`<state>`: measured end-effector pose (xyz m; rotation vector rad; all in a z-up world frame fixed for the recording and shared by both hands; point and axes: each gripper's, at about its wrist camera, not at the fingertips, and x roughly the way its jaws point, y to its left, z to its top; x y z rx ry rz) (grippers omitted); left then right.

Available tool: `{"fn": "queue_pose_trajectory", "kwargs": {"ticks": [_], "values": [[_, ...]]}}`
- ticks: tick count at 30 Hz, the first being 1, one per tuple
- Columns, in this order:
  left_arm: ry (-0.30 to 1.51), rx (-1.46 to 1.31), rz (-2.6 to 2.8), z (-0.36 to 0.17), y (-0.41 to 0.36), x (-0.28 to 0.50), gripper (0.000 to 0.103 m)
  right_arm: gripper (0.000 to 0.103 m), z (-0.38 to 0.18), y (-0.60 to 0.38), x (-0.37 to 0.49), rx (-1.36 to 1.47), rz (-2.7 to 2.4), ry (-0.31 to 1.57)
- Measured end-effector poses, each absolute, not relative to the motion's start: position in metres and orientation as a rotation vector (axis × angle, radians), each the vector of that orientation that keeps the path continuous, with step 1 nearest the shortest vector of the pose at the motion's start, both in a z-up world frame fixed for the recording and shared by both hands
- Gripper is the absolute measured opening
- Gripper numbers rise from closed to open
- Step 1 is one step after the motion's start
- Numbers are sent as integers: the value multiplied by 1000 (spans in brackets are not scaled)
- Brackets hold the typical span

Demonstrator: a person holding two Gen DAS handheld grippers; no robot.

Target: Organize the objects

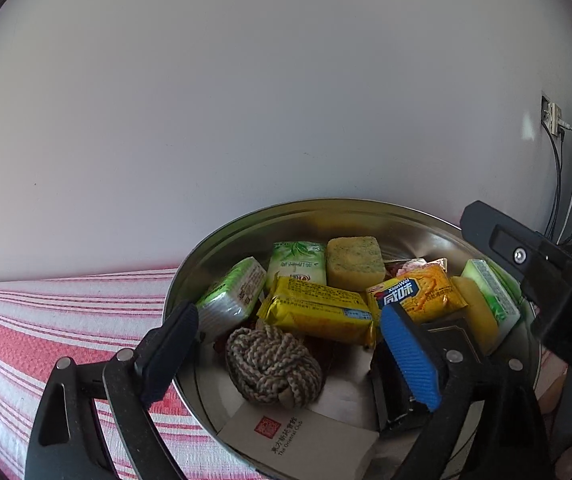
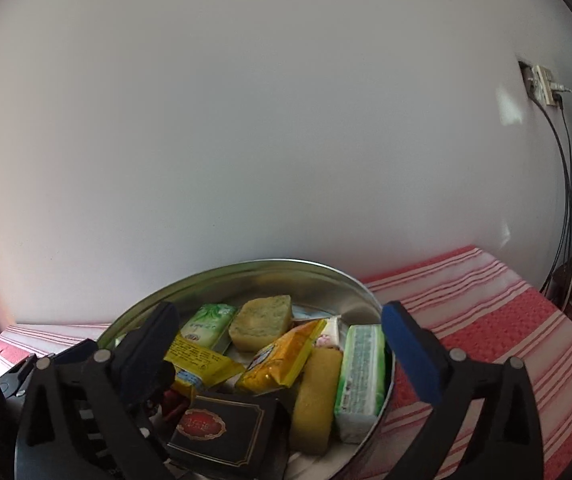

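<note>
Two hand-held grippers hang over one round metal tin (image 1: 189,264) on a red-striped cloth (image 1: 45,320): the left hand-held gripper (image 1: 290,344) and the right hand-held gripper (image 2: 281,344) both stand with jaws wide apart, empty. Inside the tin lie three green tissue packs, two yellow snack packets, two yellow sponges, one rope ball (image 1: 271,364), one black box (image 2: 221,428) and one white card (image 1: 306,440). The nearest tissue pack (image 2: 362,376) points its long axis near-to-far along the right wall. Cables (image 2: 566,184) hang at far right.
</note>
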<state>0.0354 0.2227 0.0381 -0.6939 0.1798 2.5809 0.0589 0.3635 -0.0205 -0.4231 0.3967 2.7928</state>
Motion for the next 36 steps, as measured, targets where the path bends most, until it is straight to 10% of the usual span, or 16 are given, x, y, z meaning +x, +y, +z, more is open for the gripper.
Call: {"fn": "queue_pose_trajectory", "kwargs": {"ticks": [36], "values": [[168, -563, 2806, 38, 81, 113, 97, 103, -5, 212, 177, -152, 2652, 128]]}}
